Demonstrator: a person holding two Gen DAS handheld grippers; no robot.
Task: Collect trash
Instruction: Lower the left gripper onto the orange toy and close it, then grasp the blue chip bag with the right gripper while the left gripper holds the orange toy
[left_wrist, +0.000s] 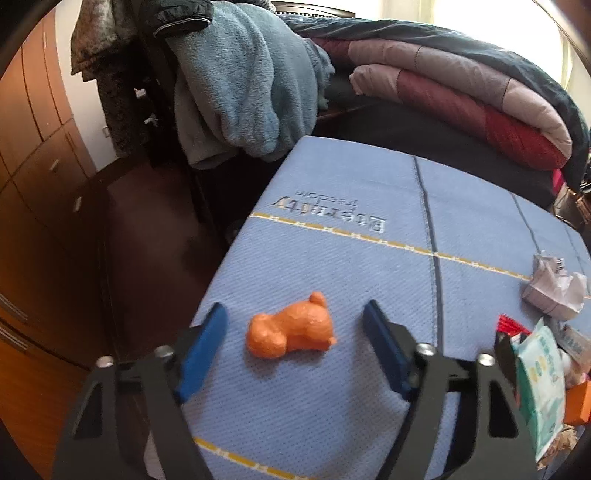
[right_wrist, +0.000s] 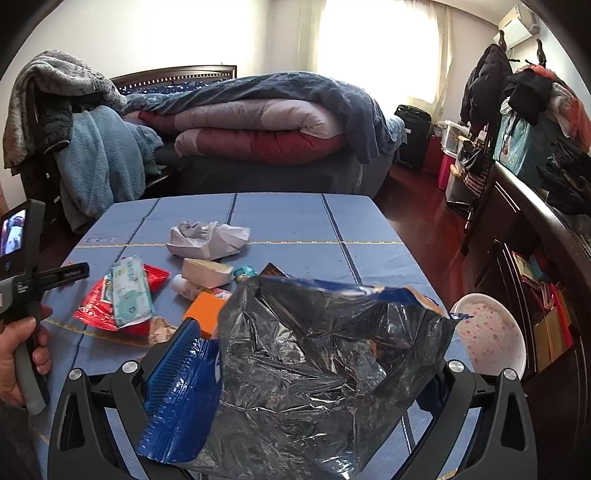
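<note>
Collecting: trash is gathered off a blue mat on a table, and the open foil bag looks like the container for it
Left gripper: jaws spread wide, holding nothing, one finger on each side of an orange toy dog that lies on the mat near the left edge
Right gripper: only the left blue finger shows; the other is behind the bag, so whether the jaws pinch the foil bag I cannot tell, though it stands up between them, mouth open toward the far side
Trash pile: left of the bag, a wipes packet lies on a red wrapper; beyond them a crumpled paper, a white box, an orange box
Bowl: a pink speckled bowl sits at the right edge of the table, just beside the bag's torn corner
Risk, wrong pick: the left jaws frame the toy dog, which looks more like a keepsake than trash; closing here could bin it
Risk, bag: the thin foil may buckle or slip if held lightly, closing the mouth
Risk, bowl: swinging the bag right could nudge the bowl off the table
</note>
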